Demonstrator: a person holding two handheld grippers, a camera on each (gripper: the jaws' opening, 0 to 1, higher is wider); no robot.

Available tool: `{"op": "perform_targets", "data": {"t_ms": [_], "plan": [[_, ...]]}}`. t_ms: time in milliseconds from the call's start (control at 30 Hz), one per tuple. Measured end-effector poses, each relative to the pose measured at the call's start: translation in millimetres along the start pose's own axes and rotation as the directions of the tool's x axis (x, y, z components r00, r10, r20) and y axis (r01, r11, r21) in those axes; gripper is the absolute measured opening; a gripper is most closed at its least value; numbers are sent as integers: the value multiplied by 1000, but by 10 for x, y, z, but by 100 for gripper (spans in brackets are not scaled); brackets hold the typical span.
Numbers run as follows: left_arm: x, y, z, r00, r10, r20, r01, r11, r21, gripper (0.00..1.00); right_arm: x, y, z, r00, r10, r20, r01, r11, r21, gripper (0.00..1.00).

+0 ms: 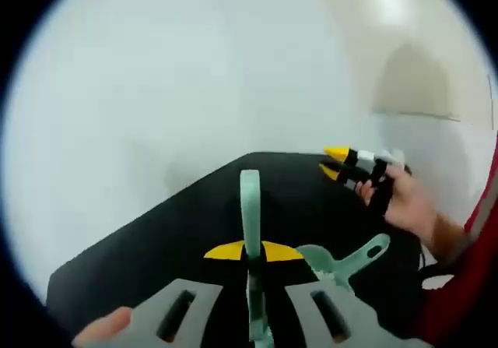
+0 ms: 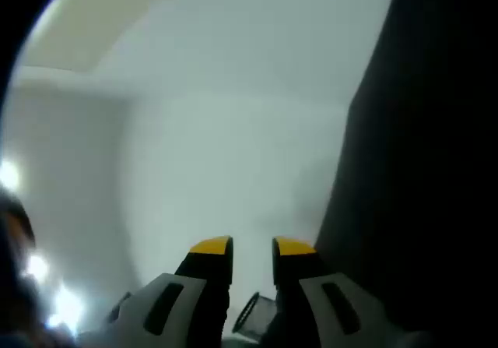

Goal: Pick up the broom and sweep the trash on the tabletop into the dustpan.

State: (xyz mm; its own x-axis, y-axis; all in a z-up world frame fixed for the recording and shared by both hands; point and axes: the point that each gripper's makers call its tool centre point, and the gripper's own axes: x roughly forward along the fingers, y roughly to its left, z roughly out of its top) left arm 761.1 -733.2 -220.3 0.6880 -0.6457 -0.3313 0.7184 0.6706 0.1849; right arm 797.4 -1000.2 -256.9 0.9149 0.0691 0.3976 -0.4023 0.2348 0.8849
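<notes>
My left gripper (image 1: 254,251) is shut on a slim mint-green broom handle (image 1: 250,200) that stands up between its yellow-tipped jaws; the brush end is hidden below. Just right of it, a mint-green dustpan (image 1: 340,262) lies on the black tabletop (image 1: 179,231), its handle with a hanging hole pointing up and right. A hand holds my right gripper (image 1: 333,162) over the table's far right edge, its jaws a little apart. In the right gripper view, the right gripper (image 2: 253,247) is open with nothing between the jaws and faces a pale surface. No trash can be made out.
The black tabletop (image 2: 428,169) fills the right side of the right gripper view. A fingertip (image 1: 105,328) shows at the lower left, and a red sleeve (image 1: 467,270) at the right edge. Pale wall and floor (image 1: 156,91) lie beyond the table.
</notes>
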Motion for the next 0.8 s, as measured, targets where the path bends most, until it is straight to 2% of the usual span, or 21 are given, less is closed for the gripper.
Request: {"op": "perform_targets", "data": {"t_ms": [67, 167, 233, 267, 300, 367, 433, 467, 500, 533, 567, 600, 633, 667, 700, 767, 800], "plan": [[-114, -14, 175, 994, -23, 108, 25, 1000, -12, 4, -4, -4, 8, 1000, 1, 1, -1, 1000, 2, 22], [-299, 186, 217, 979, 5, 202, 11, 997, -81, 5, -6, -2, 7, 1000, 0, 2, 0, 1000, -1, 22], [-449, 455, 188, 961, 64, 271, -44, 996, -80, 5, -12, -2, 9, 1000, -1, 1, 1, 1000, -4, 22], [-551, 626, 144, 944, 115, 308, -101, 993, -61, 5, -16, 1, 7, 1000, -1, 0, 1, 1000, -5, 22], [-599, 743, 79, 937, 143, 319, -136, 990, -45, 4, -22, 4, 1, 1000, -2, -2, 2, 1000, -10, 22], [-693, 952, -99, 932, 210, 295, -208, 977, -36, 4, -18, 11, -17, 1000, -6, -8, 5, 1000, -19, 22], [-814, 1129, -235, 918, 281, 280, -294, 956, 7, 5, -20, 14, -20, 1000, -9, -14, 9, 1000, -29, 22], [-886, 1220, -309, 906, 329, 266, -352, 935, 40, 5, -24, 10, -23, 1000, -10, -16, 10, 999, -34, 22], [-916, 1277, -365, 901, 356, 248, -385, 920, 80, 4, -28, 10, -26, 1000, -11, -19, 10, 999, -38, 22], [-966, 1360, -447, 889, 399, 224, -431, 895, 116, 4, -28, 8, -21, 1000, -10, -20, 9, 999, -41, 22], [-1004, 1456, -564, 872, 456, 178, -483, 861, 162, 4, -31, 9, -19, 1000, -10, -20, 9, 999, -42, 22], [-1010, 1492, -641, 868, 476, 144, -497, 841, 214, 4, -32, 8, -16, 1000, -11, -19, 10, 999, -46, 22], [-985, 1487, -711, 870, 482, 107, -492, 830, 264, 4, -31, 4, -16, 1000, -14, -19, 13, 999, -49, 22], [-984, 1501, -772, 862, 501, 76, -499, 814, 297, 4, -28, -4, -18, 1000, -21, -21, 20, 998, -55, 22], [-973, 1479, -798, 854, 515, 71, -509, 802, 312, 4, -23, -14, -26, 999, -29, -24, 27, 998, -62, 22], [-897, 1417, -825, 856, 507, 97, -508, 794, 335, 4, -12, -43, -40, 998, -46, -32, 44, 996, -84, 22], [-859, 1394, -855, 860, 500, 105, -504, 798, 329, 4, -6, -47, -52, 998, -52, -37, 49, 994, -94, 22]]}}
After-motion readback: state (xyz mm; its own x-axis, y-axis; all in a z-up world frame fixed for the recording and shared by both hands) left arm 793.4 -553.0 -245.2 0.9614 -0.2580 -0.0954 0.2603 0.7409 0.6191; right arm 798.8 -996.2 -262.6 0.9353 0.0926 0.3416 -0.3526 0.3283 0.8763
